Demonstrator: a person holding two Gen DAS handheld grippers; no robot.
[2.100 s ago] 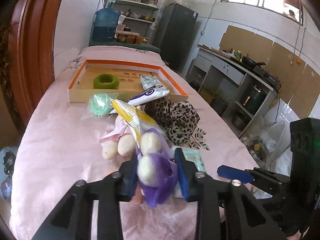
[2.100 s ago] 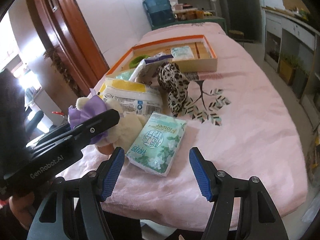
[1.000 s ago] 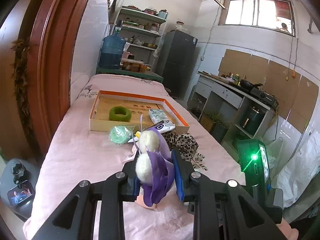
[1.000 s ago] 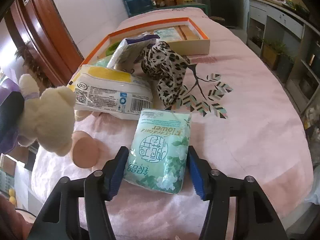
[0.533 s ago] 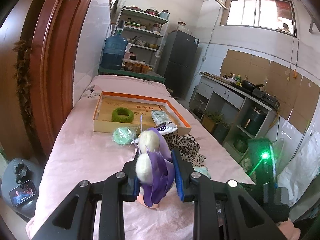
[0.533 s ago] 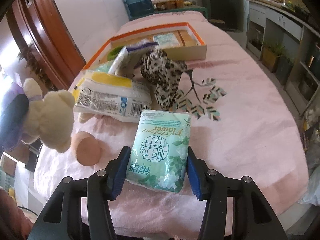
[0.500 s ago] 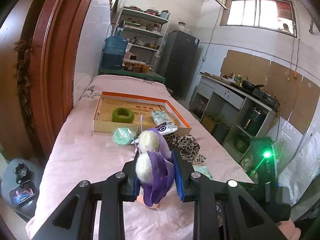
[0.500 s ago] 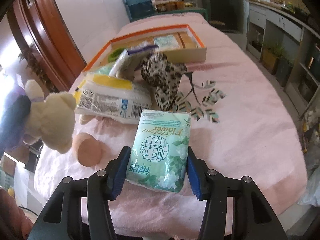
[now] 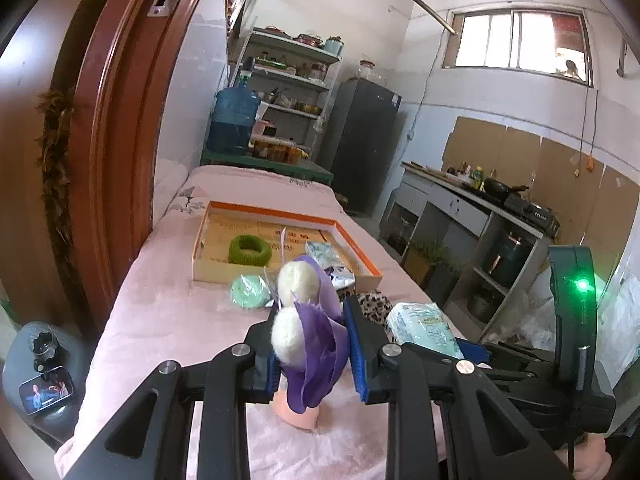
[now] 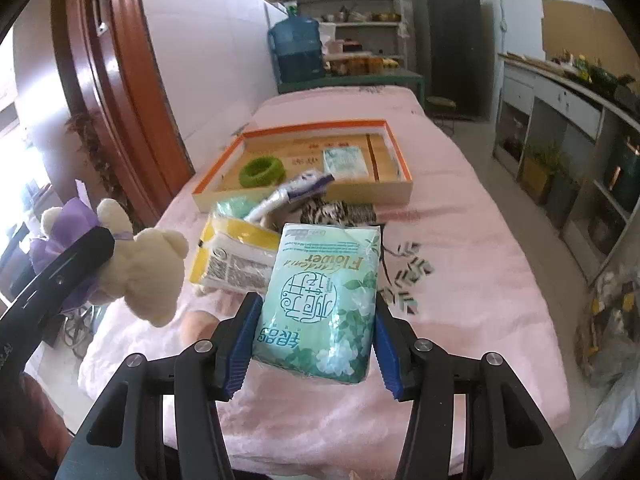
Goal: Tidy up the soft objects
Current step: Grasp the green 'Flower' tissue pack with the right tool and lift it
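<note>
My left gripper point(image 9: 314, 360) is shut on a cream plush bear in a purple dress point(image 9: 304, 320), held above the near end of the pink-covered table point(image 9: 172, 320). The bear point(image 10: 148, 272) also hangs at the left of the right wrist view. My right gripper point(image 10: 312, 344) is shut on a mint-green tissue pack point(image 10: 320, 296), lifted off the cloth. Ahead lies an orange-rimmed tray point(image 10: 316, 126) holding a green ring point(image 10: 262, 172) and a small tissue pack point(image 10: 346, 162).
In front of the tray lie a yellow-and-white pack point(image 10: 236, 256), a purple-and-white pack point(image 10: 292, 192), a leopard-print cloth point(image 10: 340, 212) and a round green item point(image 9: 250, 290). A peach round item point(image 9: 298, 414) sits under the bear. A wooden door frame point(image 9: 112, 160) stands left, a counter point(image 10: 560, 92) right.
The right gripper has closed on the tissue pack and raised it off the table. The left gripper lifted the bear earlier and now holds it almost still.
</note>
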